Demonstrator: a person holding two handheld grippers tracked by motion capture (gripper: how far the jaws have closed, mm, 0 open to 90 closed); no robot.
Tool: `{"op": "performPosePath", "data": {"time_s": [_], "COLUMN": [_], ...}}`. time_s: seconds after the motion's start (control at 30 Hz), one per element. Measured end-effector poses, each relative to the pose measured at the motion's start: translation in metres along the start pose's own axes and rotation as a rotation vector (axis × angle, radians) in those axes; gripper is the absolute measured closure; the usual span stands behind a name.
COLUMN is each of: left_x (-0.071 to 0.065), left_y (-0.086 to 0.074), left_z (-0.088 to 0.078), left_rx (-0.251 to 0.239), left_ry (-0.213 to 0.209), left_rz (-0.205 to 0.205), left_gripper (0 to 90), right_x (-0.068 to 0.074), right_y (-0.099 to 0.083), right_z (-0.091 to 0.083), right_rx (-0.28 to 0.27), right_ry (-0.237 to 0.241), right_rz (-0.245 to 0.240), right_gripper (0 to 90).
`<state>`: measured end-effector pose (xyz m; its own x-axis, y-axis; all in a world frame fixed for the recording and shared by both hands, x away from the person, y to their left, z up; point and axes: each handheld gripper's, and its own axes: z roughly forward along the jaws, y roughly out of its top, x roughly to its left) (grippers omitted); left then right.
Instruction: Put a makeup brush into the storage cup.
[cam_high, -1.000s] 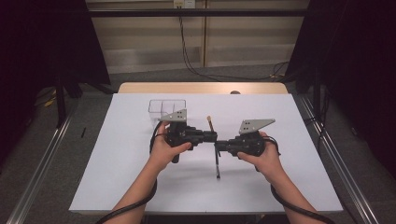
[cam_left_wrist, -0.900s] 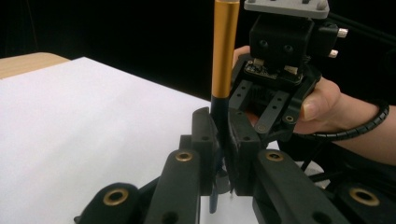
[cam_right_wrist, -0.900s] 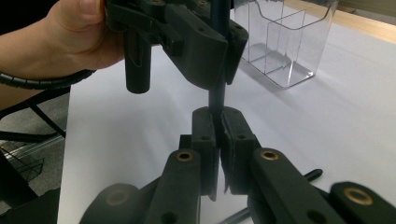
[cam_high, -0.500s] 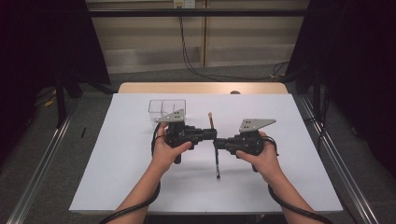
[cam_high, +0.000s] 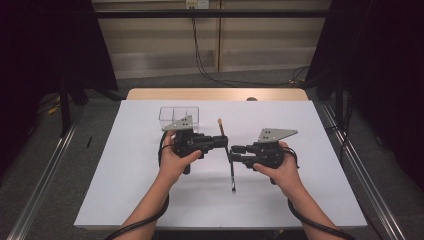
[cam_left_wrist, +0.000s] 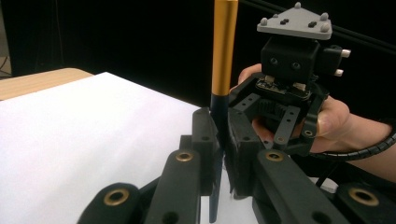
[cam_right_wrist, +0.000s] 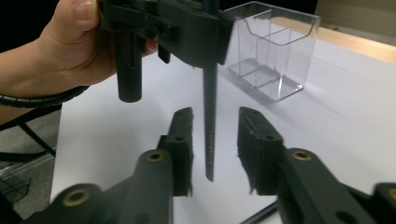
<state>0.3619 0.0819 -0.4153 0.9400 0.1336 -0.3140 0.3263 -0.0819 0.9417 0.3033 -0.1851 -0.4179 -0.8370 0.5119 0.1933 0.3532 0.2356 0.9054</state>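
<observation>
Work in hand: a handover of a pen (cam_high: 220, 131) between the two grippers, with a clear holder (cam_high: 179, 116) waiting at the far left of the desk (cam_high: 310, 200).
Pen: slim, with a gold upper barrel and a dark lower shaft; it was held off the desk between the two hands, not lying on it.
Left gripper (cam_left_wrist: 223, 140): its jaws were closed tight on the dark shaft just below the gold part, so the pen stood up from them in the left gripper view.
Right gripper (cam_right_wrist: 212, 149): its jaws had just been opening; they stood part open with the pen's pointed end between them, a gap showing on each side and neither pad touching it.
Second item: a thin dark stick (cam_high: 232, 172) lay on the desk below and between the hands; I could not tell what it was.
Holder: upright, divided into compartments, nothing inside that I could see, and well apart from the pen.
Done so far: by my reading the pen had passed to the left gripper and the right had let go.
Left to do: the pen had not yet gone into the holder; I judged that carrying it over and dropping it into a compartment remained.
</observation>
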Motion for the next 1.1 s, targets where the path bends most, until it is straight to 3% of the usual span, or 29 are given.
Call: {"op": "performPosePath", "data": {"time_s": [0.17, 0.5, 1.1], "left_x": [0.001, 0.002, 0.008], "left_y": [0.002, 0.005, 0.008], "left_z": [-0.006, -0.015, -0.031], "left_rx": [-0.01, -0.015, -0.01], "left_ry": [0.014, 0.047, 0.108], "left_rz": [0.004, 0.019, 0.028], "left_gripper": [83.6, 83.5, 83.5], "right_x": [-0.003, -0.009, -0.016], "right_y": [-0.002, -0.011, -0.027], "right_z": [-0.007, -0.021, -0.045], "right_rx": [-0.028, -0.029, -0.058], "right_ry": [-0.009, -0.036, -0.079], "right_rz": [0.007, 0.019, 0.015], "right_gripper": [48.9, 24.7, 11.7]}}
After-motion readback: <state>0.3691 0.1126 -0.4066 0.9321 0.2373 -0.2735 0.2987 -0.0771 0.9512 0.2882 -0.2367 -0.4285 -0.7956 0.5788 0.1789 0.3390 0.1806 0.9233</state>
